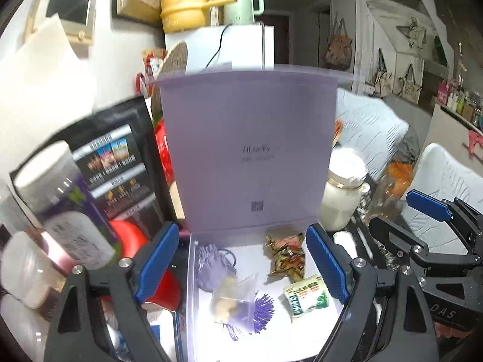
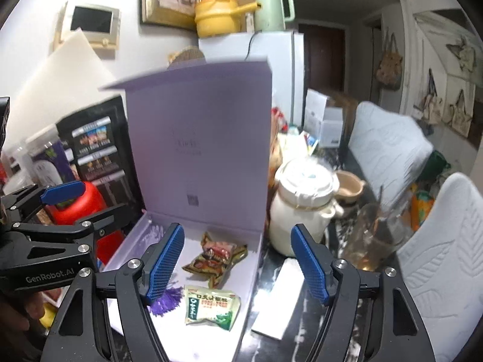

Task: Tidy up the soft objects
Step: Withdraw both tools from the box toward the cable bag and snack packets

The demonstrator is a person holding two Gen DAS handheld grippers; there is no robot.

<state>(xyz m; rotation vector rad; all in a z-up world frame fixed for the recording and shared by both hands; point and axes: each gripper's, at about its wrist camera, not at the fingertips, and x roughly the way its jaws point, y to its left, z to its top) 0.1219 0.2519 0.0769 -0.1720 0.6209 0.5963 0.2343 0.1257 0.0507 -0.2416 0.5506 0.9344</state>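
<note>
While both the left claw (image 1: 244, 267) and right claw (image 2: 238, 264) hang wide and empty above the lidded box (image 1: 302, 341), its soft packets (image 2: 215, 255) and purple pouch (image 1: 211, 267) already lie inside, so closing the upright lid (image 1: 247, 150) seems all that remains

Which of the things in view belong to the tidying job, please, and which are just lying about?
Part of the job:
lilac box, lid up
snack packet
green sachet
clear bag
purple tassel
lilac pouch

Just lying about:
white jar
red bottle
black packet
glass
</note>
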